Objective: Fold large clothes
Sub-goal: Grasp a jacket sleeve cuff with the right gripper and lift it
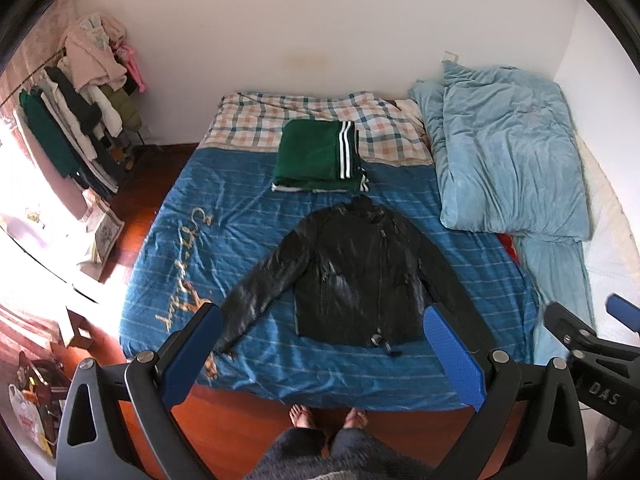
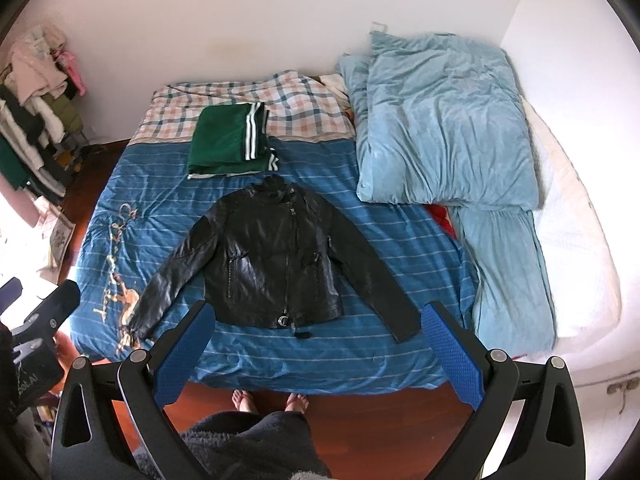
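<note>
We hold the left gripper [image 1: 322, 356] and the right gripper [image 2: 318, 354] spread wide and empty; ahead of both, the black jacket [image 2: 276, 260] lies flat on the bed [image 2: 360, 360], sleeves out.

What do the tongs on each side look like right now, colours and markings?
Both look alike: the left tongs and right tongs have black angular frames with triangular cut-outs, silver round pivot bolts, and two flat fingers faced with textured blue pads. White lettering marks the right tongs' body as seen from the left camera.
</note>
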`<state>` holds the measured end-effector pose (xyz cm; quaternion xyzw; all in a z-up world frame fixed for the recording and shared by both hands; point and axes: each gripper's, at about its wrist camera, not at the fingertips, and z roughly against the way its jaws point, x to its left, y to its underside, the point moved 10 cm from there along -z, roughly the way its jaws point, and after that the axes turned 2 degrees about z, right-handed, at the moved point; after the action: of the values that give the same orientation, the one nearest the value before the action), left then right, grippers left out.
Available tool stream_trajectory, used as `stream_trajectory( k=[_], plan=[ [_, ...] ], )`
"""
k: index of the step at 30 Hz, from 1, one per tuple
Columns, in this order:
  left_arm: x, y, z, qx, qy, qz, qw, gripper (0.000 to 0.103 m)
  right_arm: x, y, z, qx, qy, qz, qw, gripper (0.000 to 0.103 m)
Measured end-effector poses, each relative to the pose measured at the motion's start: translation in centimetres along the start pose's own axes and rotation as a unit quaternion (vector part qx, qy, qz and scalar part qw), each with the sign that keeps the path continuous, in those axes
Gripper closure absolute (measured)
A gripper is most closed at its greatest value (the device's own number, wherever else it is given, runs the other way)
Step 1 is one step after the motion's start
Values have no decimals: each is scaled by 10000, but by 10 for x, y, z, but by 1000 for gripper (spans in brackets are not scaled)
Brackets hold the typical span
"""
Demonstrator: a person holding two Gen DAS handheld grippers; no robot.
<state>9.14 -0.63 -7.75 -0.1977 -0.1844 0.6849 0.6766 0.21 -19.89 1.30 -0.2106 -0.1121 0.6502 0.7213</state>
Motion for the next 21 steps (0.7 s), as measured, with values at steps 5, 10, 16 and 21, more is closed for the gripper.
stream_trajectory(
  k=[5,10,16,21],
  plan=[
    [19,-20,-49,-342,-399,-148,9985,0,-8,-4,-45,73,-97,-630,9979,0],
    [31,-28,-133,-463,-1086,-401,9922,0,-45,6,-139,359,141,-1309,9906,0],
    [35,-4,-256,166,-1340,-271,9905,0,-102,52,-302,1168,-40,-2253,9672,21],
    [15,17,-340,461,-1650,-307,9847,0,-146,109,-435,1727,-486,-3303,9267,37]
  ],
)
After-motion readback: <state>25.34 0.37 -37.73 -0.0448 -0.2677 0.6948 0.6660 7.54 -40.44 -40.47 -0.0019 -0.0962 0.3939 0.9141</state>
